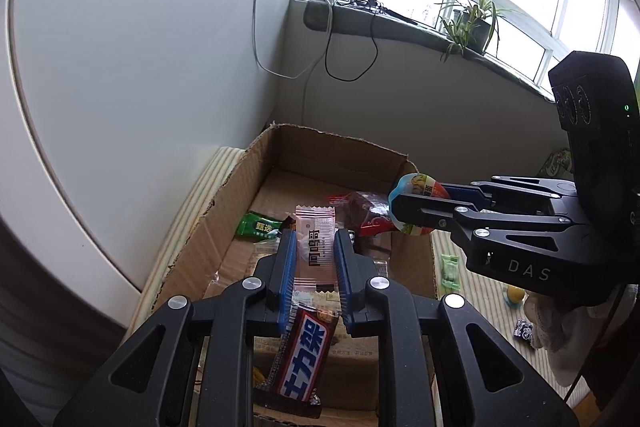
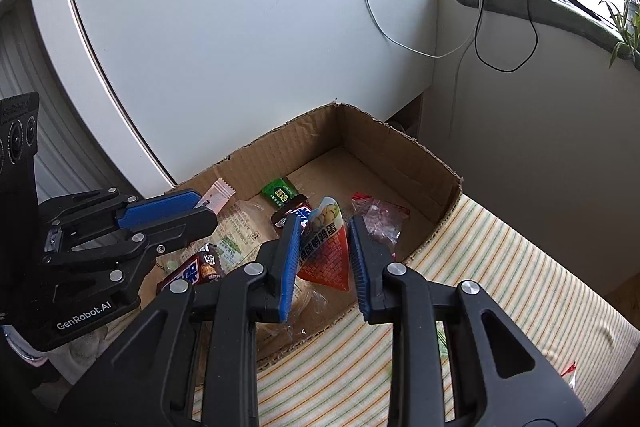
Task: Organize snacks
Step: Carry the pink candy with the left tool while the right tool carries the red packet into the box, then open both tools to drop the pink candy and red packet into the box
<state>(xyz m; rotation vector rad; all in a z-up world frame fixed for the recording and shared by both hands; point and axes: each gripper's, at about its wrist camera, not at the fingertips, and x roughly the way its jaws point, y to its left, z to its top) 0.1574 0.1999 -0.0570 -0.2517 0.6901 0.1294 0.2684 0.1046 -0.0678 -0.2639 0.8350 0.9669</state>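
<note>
Snacks collecting in an open cardboard box [image 2: 400,155] that is sitting on a striped cloth [image 2: 500,267]. Left tool [image 1: 315,251] is hovering over the box, its blue pads closed on a pale pink wrapper [image 1: 314,241] standing upright between them. Right tool [image 2: 325,247] is reaching in from the box's near edge, fingers pinching a red and blue egg-snack pouch [image 2: 325,247] above the box. Lying on the box floor: a green sachet [image 2: 279,195], a brown chocolate bar [image 1: 302,359] and a clear red-printed bag [image 2: 378,217]. A green candy [image 1: 450,269] is lying on the cloth just outside the box
</note>
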